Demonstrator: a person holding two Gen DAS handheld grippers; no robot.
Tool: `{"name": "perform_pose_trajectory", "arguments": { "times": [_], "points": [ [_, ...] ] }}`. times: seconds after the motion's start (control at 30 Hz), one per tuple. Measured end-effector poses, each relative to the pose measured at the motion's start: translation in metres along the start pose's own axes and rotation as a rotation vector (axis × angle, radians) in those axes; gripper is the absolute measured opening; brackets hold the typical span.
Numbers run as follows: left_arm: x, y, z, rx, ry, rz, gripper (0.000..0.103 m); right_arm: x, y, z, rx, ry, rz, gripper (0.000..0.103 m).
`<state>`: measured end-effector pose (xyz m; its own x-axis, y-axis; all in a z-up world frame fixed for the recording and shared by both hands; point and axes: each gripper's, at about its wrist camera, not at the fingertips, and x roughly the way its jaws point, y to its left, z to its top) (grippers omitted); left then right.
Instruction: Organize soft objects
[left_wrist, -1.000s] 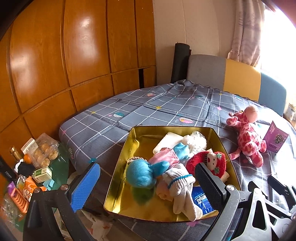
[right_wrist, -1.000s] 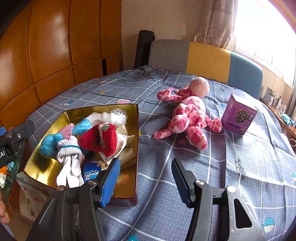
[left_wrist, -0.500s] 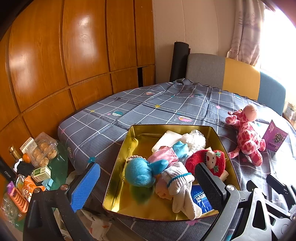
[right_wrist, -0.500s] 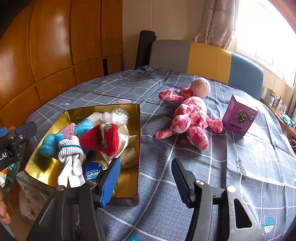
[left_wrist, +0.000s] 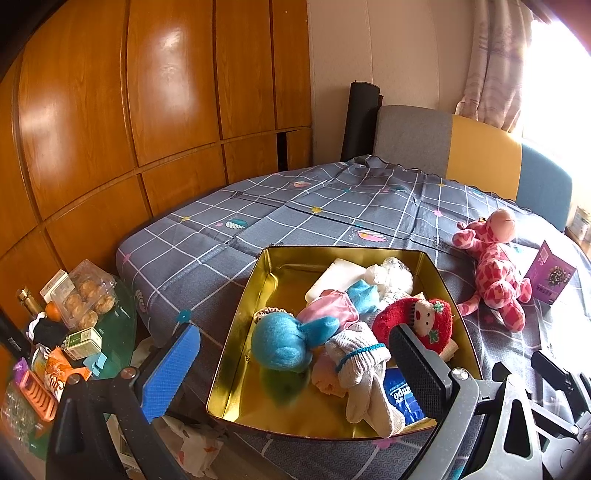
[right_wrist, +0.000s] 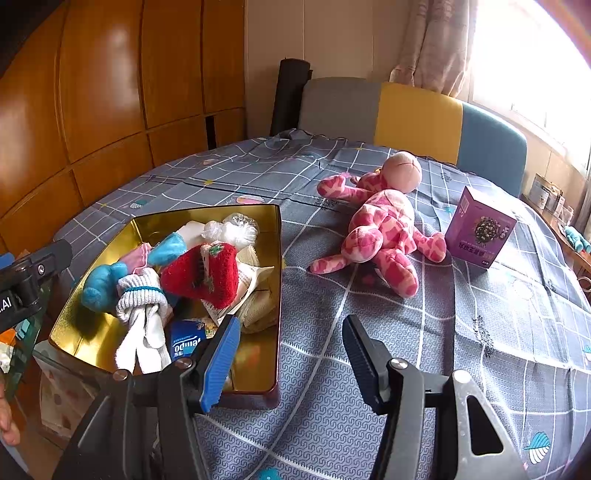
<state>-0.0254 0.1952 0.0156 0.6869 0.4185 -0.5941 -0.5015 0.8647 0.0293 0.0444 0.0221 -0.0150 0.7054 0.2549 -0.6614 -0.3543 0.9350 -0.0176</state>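
on the grey checked bedcover (right_wrist: 369, 369), nothing has shifted over the last second: the gold tin (left_wrist: 236, 354) keeps its heap of soft things, and the pink plush giraffe (right_wrist: 384, 229) still lies outside it, beside the purple box (right_wrist: 478, 232). that toy looks like the piece left to tidy. the left gripper (left_wrist: 295, 365) and right gripper (right_wrist: 291, 350) both stand apart, empty. a blue tissue pack (right_wrist: 186, 343) reads "tempo".

"Tempo" on blue tissue pack (right_wrist: 187, 341) in tin (right_wrist: 110, 236).
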Motion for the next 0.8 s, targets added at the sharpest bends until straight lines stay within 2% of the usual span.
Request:
{"name": "perform_pose_trajectory", "arguments": {
  "times": [0.8],
  "points": [
    [-0.0002, 0.0009, -0.0005, -0.001, 0.003, 0.004, 0.103, 0.0007, -0.0008, -0.0028, 0.001, 0.003, 0.003, 0.058]
  ]
}}
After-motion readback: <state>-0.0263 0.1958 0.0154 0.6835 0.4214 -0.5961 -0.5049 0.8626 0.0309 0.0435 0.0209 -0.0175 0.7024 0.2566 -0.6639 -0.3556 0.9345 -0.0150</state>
